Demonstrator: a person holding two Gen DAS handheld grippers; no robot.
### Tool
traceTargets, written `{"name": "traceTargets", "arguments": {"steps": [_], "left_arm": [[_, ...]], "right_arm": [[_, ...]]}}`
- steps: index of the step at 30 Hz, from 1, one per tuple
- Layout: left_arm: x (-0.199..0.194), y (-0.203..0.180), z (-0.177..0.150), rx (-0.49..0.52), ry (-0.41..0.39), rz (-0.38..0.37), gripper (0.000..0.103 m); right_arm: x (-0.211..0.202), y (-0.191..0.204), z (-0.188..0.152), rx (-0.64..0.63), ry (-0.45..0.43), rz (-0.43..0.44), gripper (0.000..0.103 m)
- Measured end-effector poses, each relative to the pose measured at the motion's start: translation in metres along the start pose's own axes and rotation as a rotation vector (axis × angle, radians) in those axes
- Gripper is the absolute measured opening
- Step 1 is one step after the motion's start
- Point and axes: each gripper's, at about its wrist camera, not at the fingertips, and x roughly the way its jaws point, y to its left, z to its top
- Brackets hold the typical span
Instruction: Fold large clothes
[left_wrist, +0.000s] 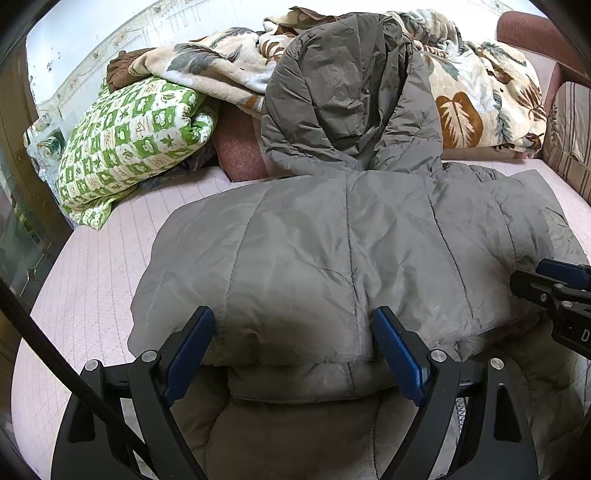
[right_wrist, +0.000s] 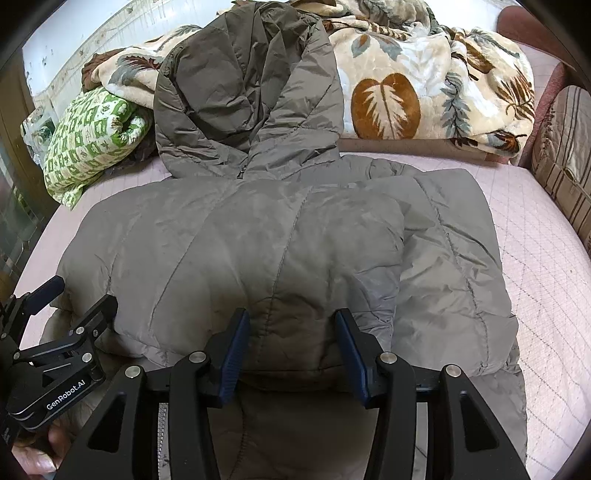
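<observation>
A grey-brown puffer jacket (left_wrist: 332, 251) lies on the pink bed, folded over on itself, its hood (left_wrist: 343, 99) propped against the bedding at the back. It fills the right wrist view too (right_wrist: 277, 243), hood (right_wrist: 247, 85) at the top. My left gripper (left_wrist: 293, 325) is open, its blue pads astride the folded near edge at the jacket's left part. My right gripper (right_wrist: 291, 325) is open, its pads astride a puffed fold at the near edge. Each gripper shows in the other's view: the right one (left_wrist: 554, 291), the left one (right_wrist: 55, 295).
A green-and-white patterned quilt (left_wrist: 125, 144) lies at the back left. A leaf-print blanket (right_wrist: 424, 81) is piled along the back. A striped cushion (right_wrist: 565, 155) and red sofa arm stand at the right. The pink quilted mattress (right_wrist: 546, 295) shows around the jacket.
</observation>
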Motion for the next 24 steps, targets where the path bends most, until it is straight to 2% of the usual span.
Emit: {"name": "traceTargets", "arguments": {"steps": [17, 24], "left_arm": [[0.001, 0.000, 0.000, 0.001, 0.003, 0.001, 0.087], [-0.007, 0.015, 0.007, -0.028, -0.030, 0.014, 0.087]], "right_arm": [[0.003, 0.000, 0.000, -0.008, 0.011, 0.004, 0.055], [-0.008, 0.000, 0.001, 0.008, -0.019, 0.032, 0.058]]}}
